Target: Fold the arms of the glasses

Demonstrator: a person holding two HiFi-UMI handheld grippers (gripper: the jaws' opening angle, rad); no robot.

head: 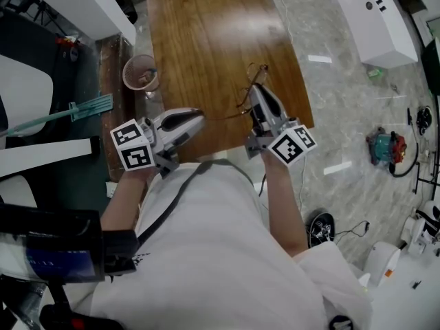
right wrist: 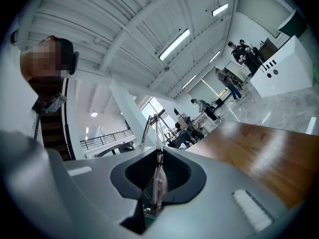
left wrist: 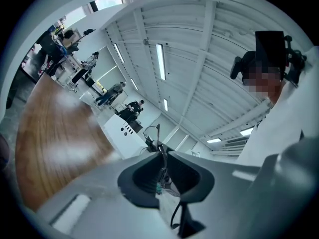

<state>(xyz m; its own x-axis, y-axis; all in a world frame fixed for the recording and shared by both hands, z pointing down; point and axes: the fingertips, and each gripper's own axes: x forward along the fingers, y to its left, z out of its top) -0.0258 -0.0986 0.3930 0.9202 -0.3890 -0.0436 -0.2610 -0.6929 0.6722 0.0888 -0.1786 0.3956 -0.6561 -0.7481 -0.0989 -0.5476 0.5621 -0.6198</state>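
Far left, head view: a green mop point(head: 74, 111) lies on the dark floor, with a white chair point(head: 24, 91) beside it. A clear cup point(head: 141, 73) sits at the left edge of the wooden table point(head: 206, 33); can't tell if it stands on the table or just off it.

The left gripper point(head: 199, 117) is held level over the near edge of the table, tip pointing right. Its marker cube point(head: 134, 146) is near the person's white shirt point(head: 220, 253). In the left gripper view its fingers are nearly together, pinching a thin arm of the glasses point(left wrist: 157, 133). The thin wire sticks out past the fingertips.

The glasses are in the air between the two grippers, above the table, not touching it. In the head view they show only as thin dark wire.

The right gripper point(head: 255, 91) is to the right of the left one, tip pointing away from the person. Its marker cube point(head: 292, 145) is at the table's right corner. In the right gripper view its fingers are clamped on the glasses, with a clear lens edge-on between the pads and the frame standing up past the tips.

Right of the table is pale marble floor point(head: 344, 95), with a white counter point(head: 371, 12) at the top right. A red and teal object point(head: 385, 146) lies on the floor, too small to identify.
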